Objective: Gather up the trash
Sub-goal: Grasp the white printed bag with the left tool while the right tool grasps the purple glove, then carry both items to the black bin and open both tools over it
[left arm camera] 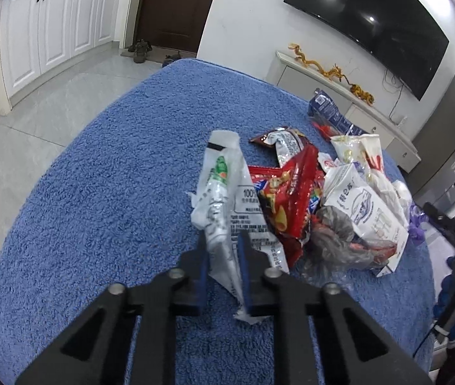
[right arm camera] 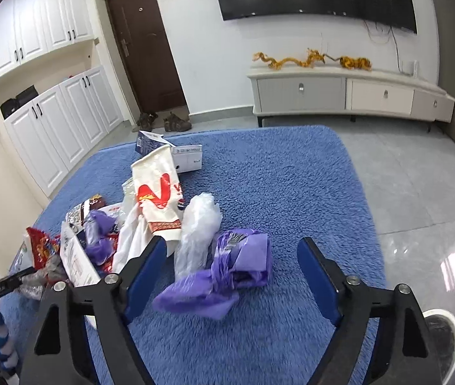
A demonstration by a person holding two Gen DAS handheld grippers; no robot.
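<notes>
My left gripper [left arm camera: 222, 243] is shut on a white and green wrapper [left arm camera: 224, 192], which stands up from the jaws at the left edge of the trash pile. A red snack bag [left arm camera: 288, 199] and a white printed bag [left arm camera: 365, 211] lie just right of it on the blue fluffy cover [left arm camera: 115, 192]. My right gripper [right arm camera: 232, 250] is open, its fingers on either side of a crumpled purple bag [right arm camera: 227, 272]. A clear plastic bag [right arm camera: 198, 227] and a white and red bag [right arm camera: 160, 192] lie just beyond it.
A blue and white carton [right arm camera: 176, 150] lies at the far side of the pile; it also shows in the left wrist view [left arm camera: 330, 109]. A white round bin rim [right arm camera: 445, 330] sits on the floor at lower right. A TV cabinet [right arm camera: 349, 93] stands by the wall.
</notes>
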